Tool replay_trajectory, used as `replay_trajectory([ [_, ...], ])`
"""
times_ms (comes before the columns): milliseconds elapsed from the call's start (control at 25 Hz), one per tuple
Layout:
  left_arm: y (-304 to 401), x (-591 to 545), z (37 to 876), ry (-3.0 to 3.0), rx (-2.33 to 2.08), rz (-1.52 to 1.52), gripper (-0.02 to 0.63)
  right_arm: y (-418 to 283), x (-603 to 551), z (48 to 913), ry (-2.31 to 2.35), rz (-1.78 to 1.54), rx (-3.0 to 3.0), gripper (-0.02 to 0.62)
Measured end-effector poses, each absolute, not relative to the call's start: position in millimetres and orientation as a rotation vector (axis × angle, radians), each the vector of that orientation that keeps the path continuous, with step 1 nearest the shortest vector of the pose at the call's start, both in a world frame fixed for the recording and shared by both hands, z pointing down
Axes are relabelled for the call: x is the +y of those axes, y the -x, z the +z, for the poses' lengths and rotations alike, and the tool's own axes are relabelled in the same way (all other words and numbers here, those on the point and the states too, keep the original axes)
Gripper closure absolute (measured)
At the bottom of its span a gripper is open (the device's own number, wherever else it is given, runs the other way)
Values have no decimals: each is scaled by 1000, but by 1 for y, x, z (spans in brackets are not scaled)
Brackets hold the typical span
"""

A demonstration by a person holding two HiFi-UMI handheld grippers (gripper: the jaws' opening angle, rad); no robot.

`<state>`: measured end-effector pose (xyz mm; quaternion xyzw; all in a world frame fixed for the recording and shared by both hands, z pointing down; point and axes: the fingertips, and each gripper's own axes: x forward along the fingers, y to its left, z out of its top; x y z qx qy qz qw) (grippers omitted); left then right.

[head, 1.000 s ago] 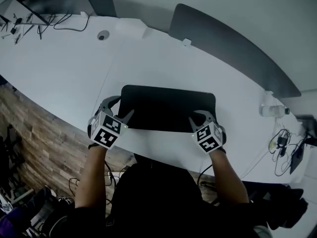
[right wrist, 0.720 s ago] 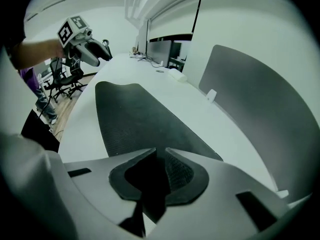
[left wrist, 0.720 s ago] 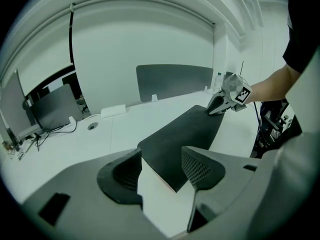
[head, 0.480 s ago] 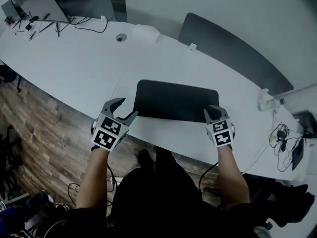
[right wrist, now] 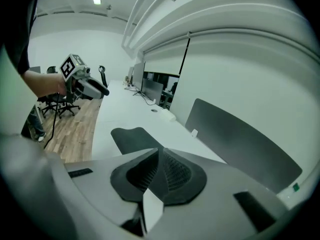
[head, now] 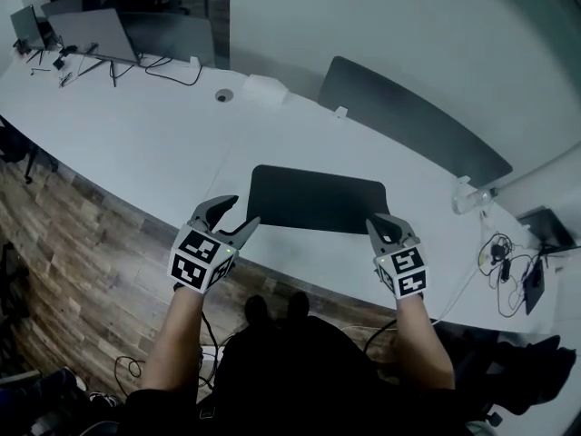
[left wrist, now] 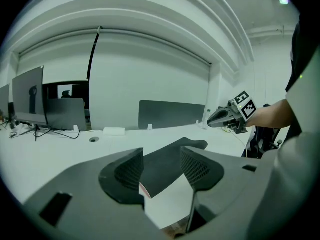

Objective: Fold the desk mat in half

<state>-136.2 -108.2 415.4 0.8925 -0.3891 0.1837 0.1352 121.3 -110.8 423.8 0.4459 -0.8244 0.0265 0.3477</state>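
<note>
The black desk mat (head: pixel 318 198) lies flat on the white table (head: pixel 136 143), near its front edge. My left gripper (head: pixel 232 220) sits at the mat's near-left corner. In the left gripper view that corner (left wrist: pixel 160 176) lies between its wide jaws (left wrist: pixel 162 169), a reddish underside showing; the jaws are closing, and the pads do not press on it. My right gripper (head: pixel 384 229) is at the near-right corner. In the right gripper view its jaws (right wrist: pixel 159 171) are closing, almost together, pinching the mat's edge (right wrist: pixel 131 138).
A grey divider panel (head: pixel 413 130) stands along the table's far side. Monitors (head: pixel 91 30) and cables are at the far left, with a white box (head: pixel 265 89) and a cable grommet (head: pixel 223 95) behind the mat. A white object (head: pixel 467 198) and cables (head: pixel 508 266) lie right.
The head view has shifted, so the mat sits a little higher in it. The right gripper's jaws have drawn together on the mat's near-right corner. The left gripper stays at the near-left corner.
</note>
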Motion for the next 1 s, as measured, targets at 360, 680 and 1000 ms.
replay_trajectory([
  [360, 113, -74, 381, -2565, -1189, 371, 388, -107, -94, 365, -1145, 25, -2365, 580],
  [680, 42, -45, 343, -2569, -1279, 306, 415, -170, -65, 336, -1157, 52, -2542, 592],
  [1000, 14, -15, 346, -2452, -1472, 303, 461, -228, -46, 348, -1122, 113, -2667, 594],
])
